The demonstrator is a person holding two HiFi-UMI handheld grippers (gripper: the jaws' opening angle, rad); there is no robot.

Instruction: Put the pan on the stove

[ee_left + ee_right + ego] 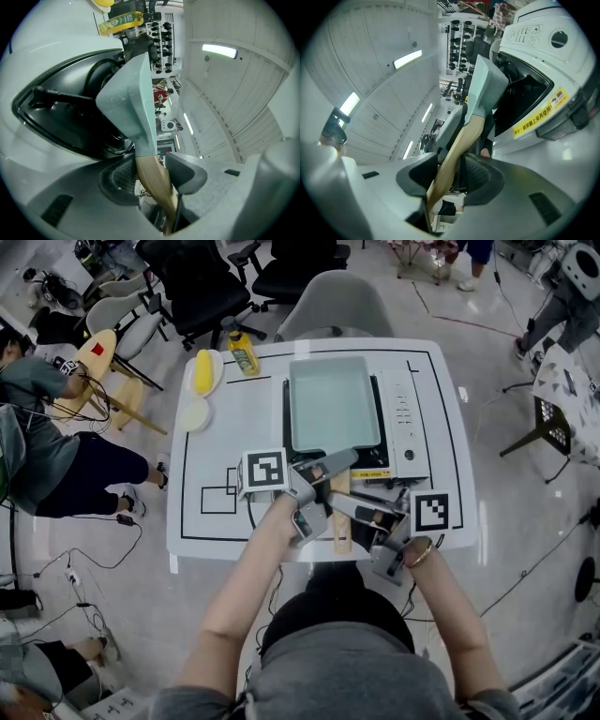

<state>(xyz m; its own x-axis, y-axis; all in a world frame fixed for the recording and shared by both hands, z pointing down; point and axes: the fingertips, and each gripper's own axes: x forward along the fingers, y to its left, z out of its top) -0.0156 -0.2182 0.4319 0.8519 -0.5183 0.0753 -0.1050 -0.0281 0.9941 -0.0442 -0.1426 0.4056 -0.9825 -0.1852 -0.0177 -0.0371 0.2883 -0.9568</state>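
Observation:
A pale blue-green rectangular pan [333, 404] lies over the black burner of the white table stove [403, 418]. Its wooden handle [341, 526] points back toward me. My left gripper [328, 472] reaches in from the left and is shut on that handle close to the pan. My right gripper [364, 512] comes from the right, shut on the handle further back. In the left gripper view the handle [151, 176] runs between both pads of the left gripper [150, 161] up to the pan [131, 93]. The right gripper view shows the handle [452, 159] clamped in the right gripper [457, 165], with the stove [534, 56] to the right.
At the table's back left stand a yellow bottle [244, 357], a plate with a yellow item [203, 371] and a small white dish [194, 414]. The stove's control panel [405, 413] lies right of the pan. Chairs [333, 301] and a seated person [47, 446] surround the white table [216, 521].

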